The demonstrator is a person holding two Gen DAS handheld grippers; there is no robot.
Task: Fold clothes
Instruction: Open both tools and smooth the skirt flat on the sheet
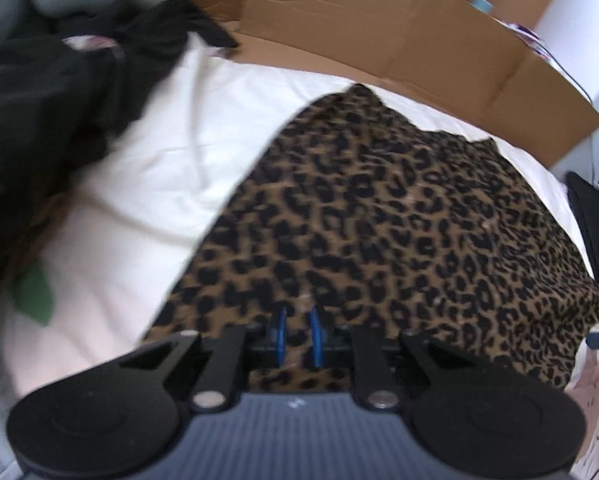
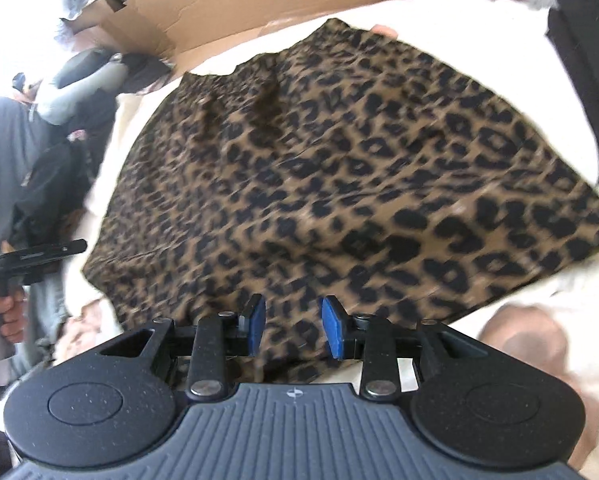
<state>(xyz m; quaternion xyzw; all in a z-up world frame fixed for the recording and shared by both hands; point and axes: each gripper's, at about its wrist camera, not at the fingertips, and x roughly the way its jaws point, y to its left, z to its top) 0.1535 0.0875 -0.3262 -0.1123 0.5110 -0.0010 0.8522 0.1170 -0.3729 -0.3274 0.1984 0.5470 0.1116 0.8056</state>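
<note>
A leopard-print garment (image 1: pixel 399 216) lies spread on a white sheet (image 1: pixel 147 168). My left gripper (image 1: pixel 298 334) has its blue pads close together, pinching the garment's near edge. In the right wrist view the same garment (image 2: pixel 339 168) fills the middle. My right gripper (image 2: pixel 293 330) is open, its blue pads apart over the garment's near edge, with cloth between them but not clamped. The left gripper (image 2: pixel 31 260) shows at the left edge of that view, held in a hand.
A flattened cardboard box (image 1: pixel 379 32) stands behind the sheet. A pile of dark and grey clothes (image 1: pixel 59 80) lies at the left. A black folded item (image 2: pixel 583 80) sits at the right. A green scrap (image 1: pixel 33 292) lies on the sheet.
</note>
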